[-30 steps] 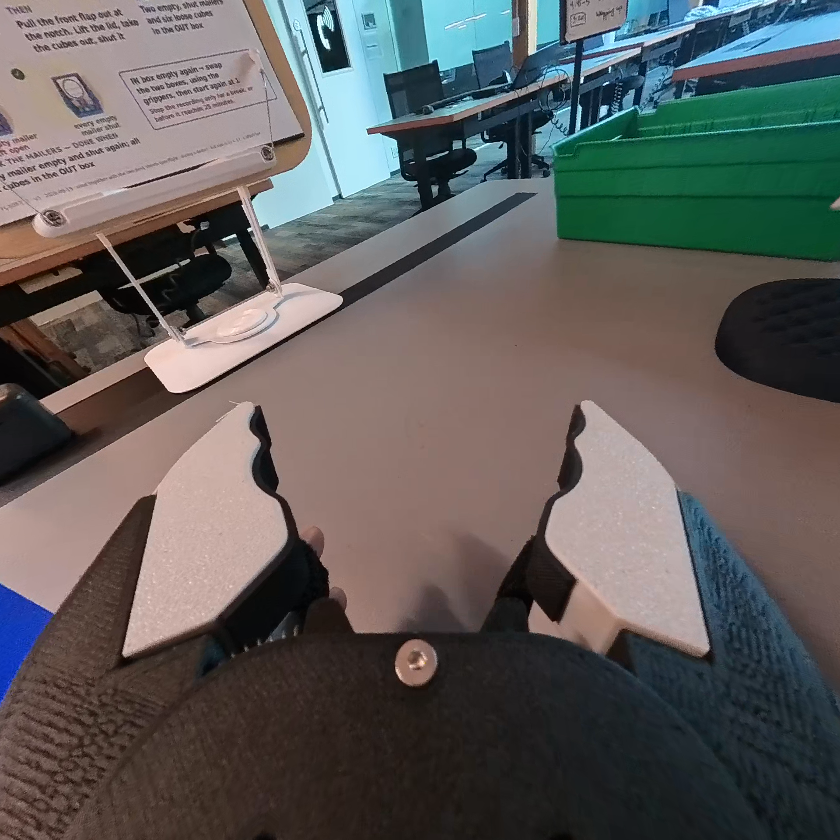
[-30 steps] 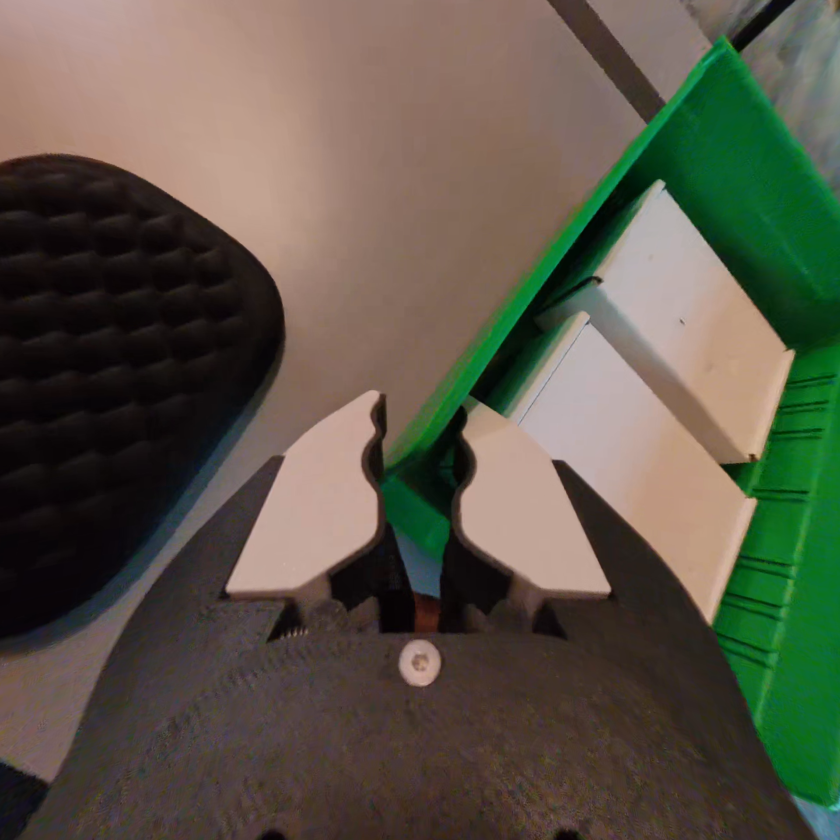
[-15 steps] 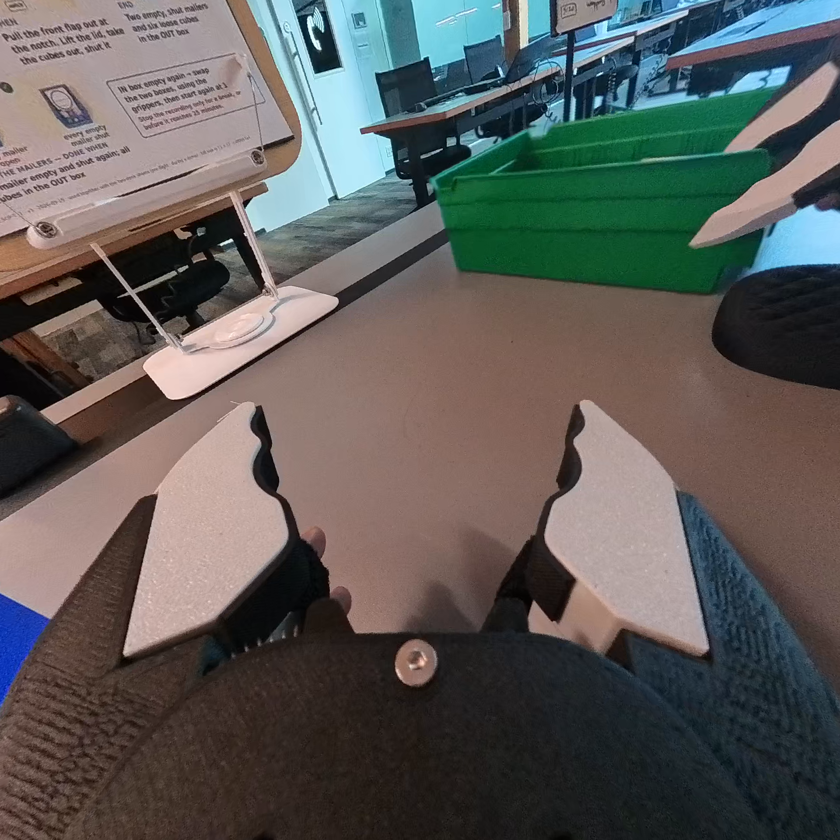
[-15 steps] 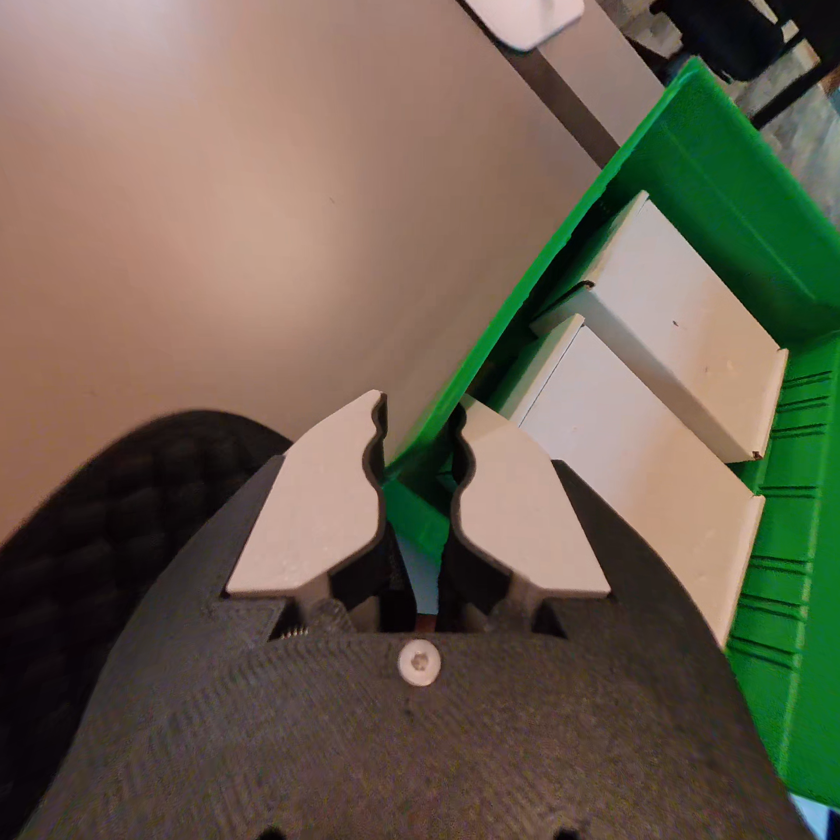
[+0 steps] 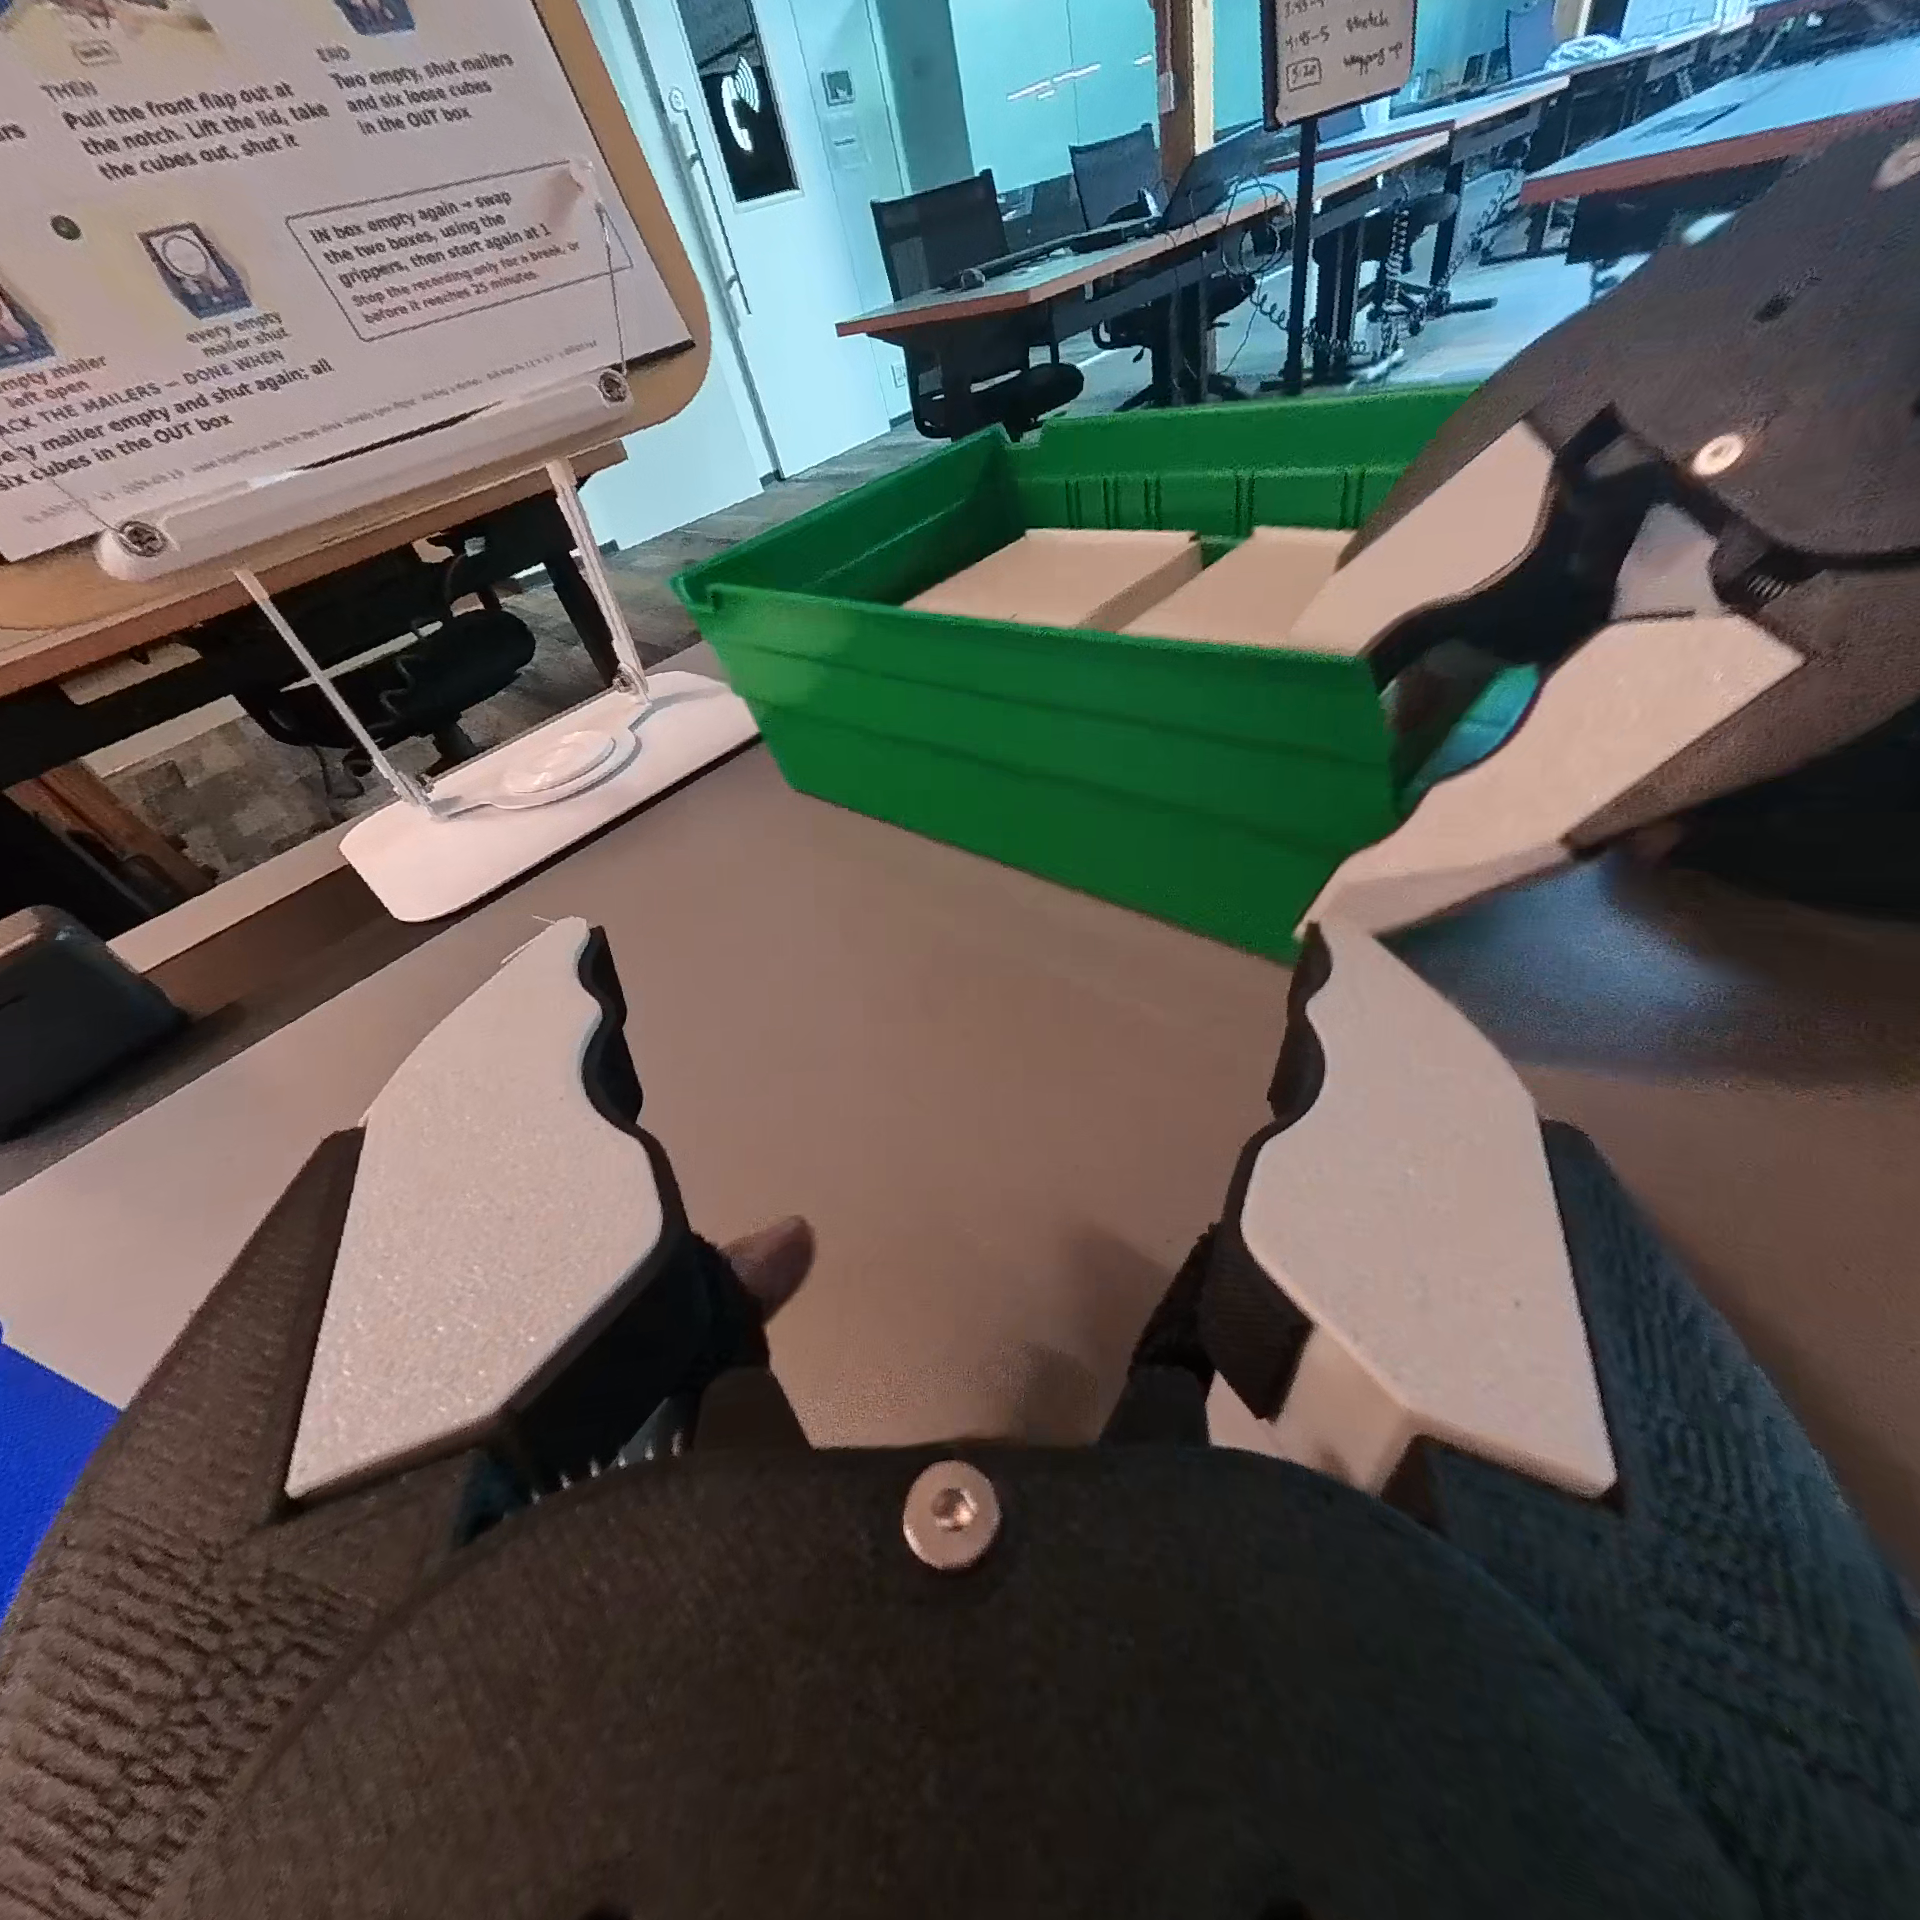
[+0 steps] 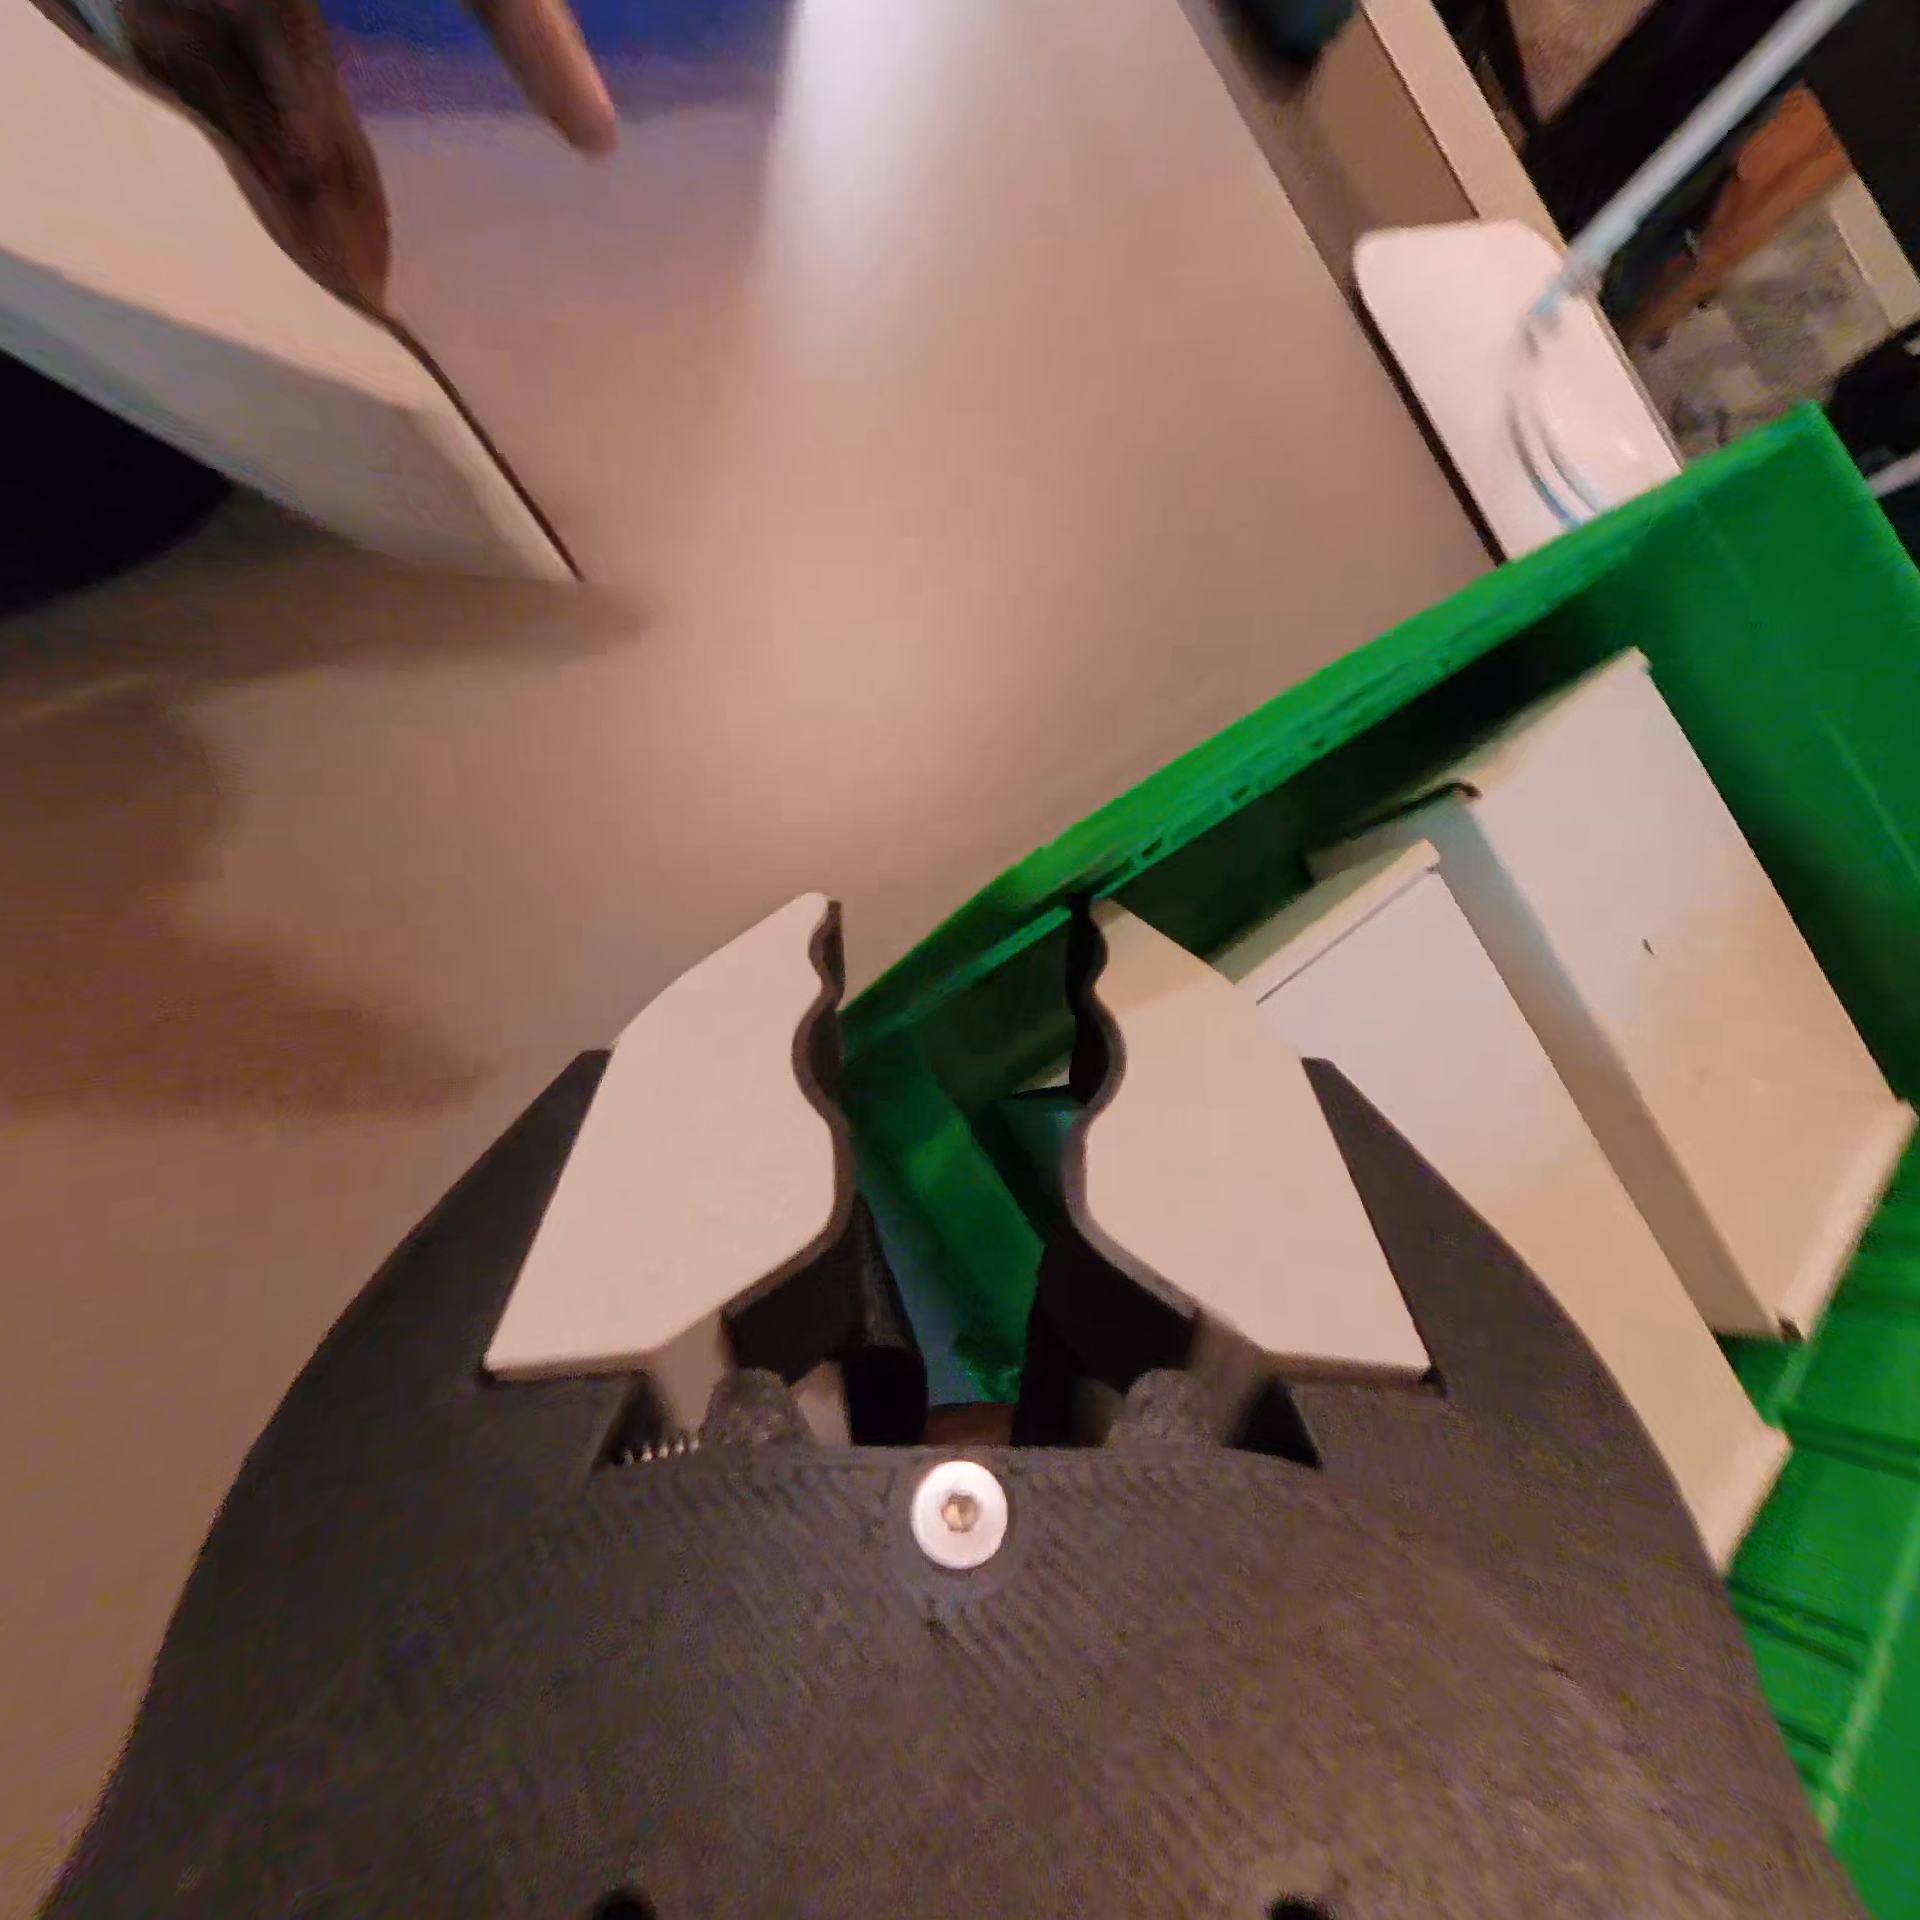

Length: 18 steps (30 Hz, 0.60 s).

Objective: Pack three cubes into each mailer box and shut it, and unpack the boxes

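My right gripper is shut on the near corner wall of a green bin. The bin holds two closed white mailer boxes side by side. In the left wrist view the bin stands on the grey table just ahead, with both mailers inside and my right gripper clamped on its right end. My left gripper is open and empty, low over the table in front of the bin. No cubes are in view.
An instruction sign on a stand with a white base is at the table's far left edge, close to the bin's left end. A black textured pad lies behind my right gripper. A blue object is at the lower left.
The green bin has slid left across the table with my right gripper on its wall and now sits right in front of my left gripper. My left gripper has stayed open and nearly still.
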Tool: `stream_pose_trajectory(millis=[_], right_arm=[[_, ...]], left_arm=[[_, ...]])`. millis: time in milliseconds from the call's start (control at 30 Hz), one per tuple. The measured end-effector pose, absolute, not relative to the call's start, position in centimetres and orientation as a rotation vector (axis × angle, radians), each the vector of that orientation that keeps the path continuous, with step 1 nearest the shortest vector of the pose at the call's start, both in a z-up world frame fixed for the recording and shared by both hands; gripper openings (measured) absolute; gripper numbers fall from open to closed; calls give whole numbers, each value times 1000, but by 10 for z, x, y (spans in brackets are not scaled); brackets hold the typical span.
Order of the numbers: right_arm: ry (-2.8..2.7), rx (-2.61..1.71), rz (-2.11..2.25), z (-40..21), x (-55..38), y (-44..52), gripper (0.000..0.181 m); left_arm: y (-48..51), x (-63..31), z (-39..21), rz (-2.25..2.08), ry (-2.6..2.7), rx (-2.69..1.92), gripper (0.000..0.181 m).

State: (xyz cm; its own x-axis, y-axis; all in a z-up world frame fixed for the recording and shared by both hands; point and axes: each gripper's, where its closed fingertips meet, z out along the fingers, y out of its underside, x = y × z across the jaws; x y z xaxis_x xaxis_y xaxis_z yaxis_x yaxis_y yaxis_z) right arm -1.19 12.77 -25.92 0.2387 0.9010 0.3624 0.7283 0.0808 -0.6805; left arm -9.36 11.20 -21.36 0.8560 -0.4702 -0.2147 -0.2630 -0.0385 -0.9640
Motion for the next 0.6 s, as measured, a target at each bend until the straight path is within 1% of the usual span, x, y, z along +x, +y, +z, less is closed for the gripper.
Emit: stream_pose_trajectory(millis=[33,133,167,233,267,333,433,533,600], right_arm=[[-1535,-1673,301,-259,-23,124,44],[-1553,-1637,452,-258,-43,113,50],[-1559,-1630,515,-257,-44,108,47],[-1525,-1573,655,-241,-41,101,48],[-1463,-1517,744,-223,-38,99,49],[-1243,-1386,884,-176,-23,107,58],[-795,-1254,881,-118,30,148,70],[-469,-1174,767,-101,89,184,74],[-385,-1171,856,-100,99,185,82]], left_arm=[[112,-93,-213,-188,583,-1628,120],[110,-90,-212,-194,599,-1617,118],[109,-88,-211,-197,603,-1609,117],[106,-83,-208,-208,615,-1586,114],[105,-80,-206,-217,618,-1572,113],[102,-73,-200,-242,593,-1555,113],[103,-53,-194,-338,488,-1588,116],[116,-35,-213,-235,516,-1694,108],[122,-23,-227,-211,541,-1749,90]])
